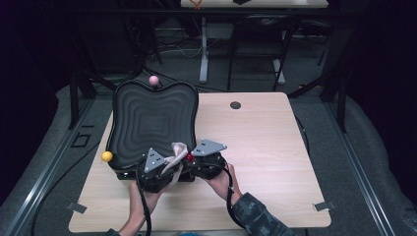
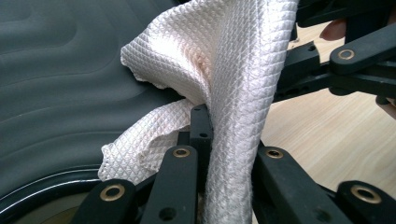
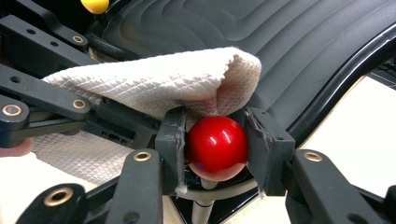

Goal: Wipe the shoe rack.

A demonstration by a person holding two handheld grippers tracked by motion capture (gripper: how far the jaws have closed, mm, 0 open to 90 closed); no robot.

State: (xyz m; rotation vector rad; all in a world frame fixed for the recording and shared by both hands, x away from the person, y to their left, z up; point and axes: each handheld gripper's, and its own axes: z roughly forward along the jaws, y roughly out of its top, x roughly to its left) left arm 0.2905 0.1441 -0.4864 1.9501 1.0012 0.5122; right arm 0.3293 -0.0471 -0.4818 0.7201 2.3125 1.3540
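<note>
Both forearms are brought in from the near edge of the table, and the two grippers are held close together at the front rim of a dark ridged tray. The left hand is wrapped around the left gripper, whose jaws are clamped tight on a white waffle-weave cloth; the cloth is bunched upward between them and draped over the tray's edge. The right hand, with a patterned sleeve behind it, is set behind the right gripper, whose jaws are closed around a red ball mounted on a thin post at the tray's near corner.

From the high view, a yellow ball is seen at the tray's left corner and a pink ball at its far edge, along with a small dark disc on the tabletop. The weave of the cloth is made out in the left gripper view, where the right gripper's linkage is seen just beyond it. The cloth's fold is shown resting just above the red ball in the right gripper view.

No writing or label can be read.
</note>
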